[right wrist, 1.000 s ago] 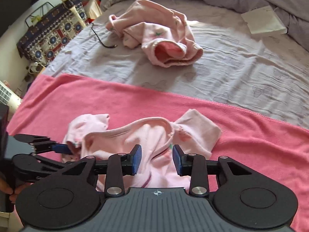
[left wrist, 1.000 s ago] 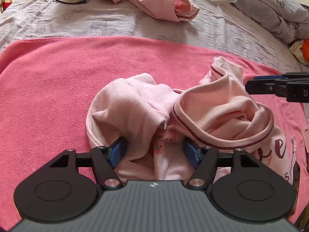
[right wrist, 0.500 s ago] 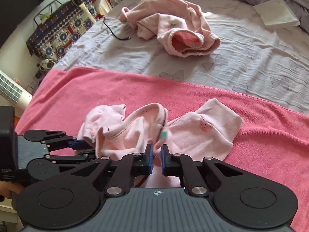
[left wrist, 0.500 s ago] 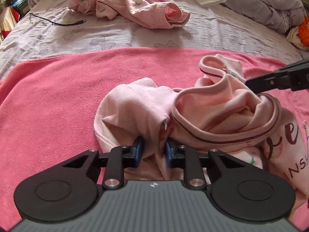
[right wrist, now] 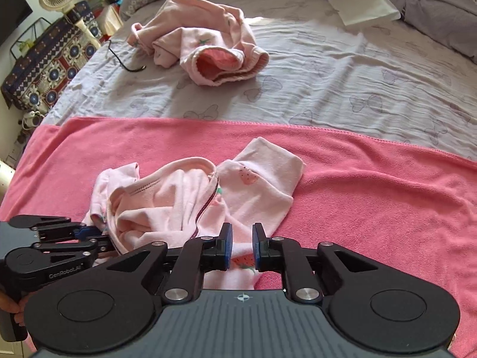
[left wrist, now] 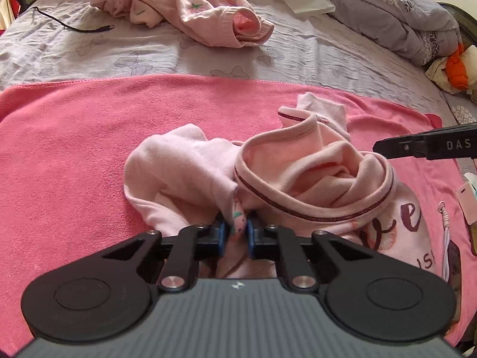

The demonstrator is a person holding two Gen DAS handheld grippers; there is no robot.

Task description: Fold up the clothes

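A crumpled light pink shirt (left wrist: 298, 176) with strawberry prints and dark red lettering lies on a pink towel (left wrist: 74, 137); it also shows in the right wrist view (right wrist: 184, 197). My left gripper (left wrist: 235, 232) is shut on a fold of the shirt near its collar. My right gripper (right wrist: 241, 244) is slightly open above the shirt's lower part, with fabric below the gap, gripping nothing. The right gripper's finger shows at the right edge of the left wrist view (left wrist: 423, 146), and the left gripper shows at the left edge of the right wrist view (right wrist: 59, 235).
A second pink garment (right wrist: 205, 44) lies bunched on the grey bedsheet (right wrist: 328, 83) beyond the towel. A black cable (left wrist: 74, 26), a white book (right wrist: 363, 6) and a grey duvet (left wrist: 402, 15) lie farther back. A fan and patterned box stand beside the bed.
My left gripper closed on the shirt fold. My right gripper closed about half a second ago and has opened again, leaving the fabric lying below it.
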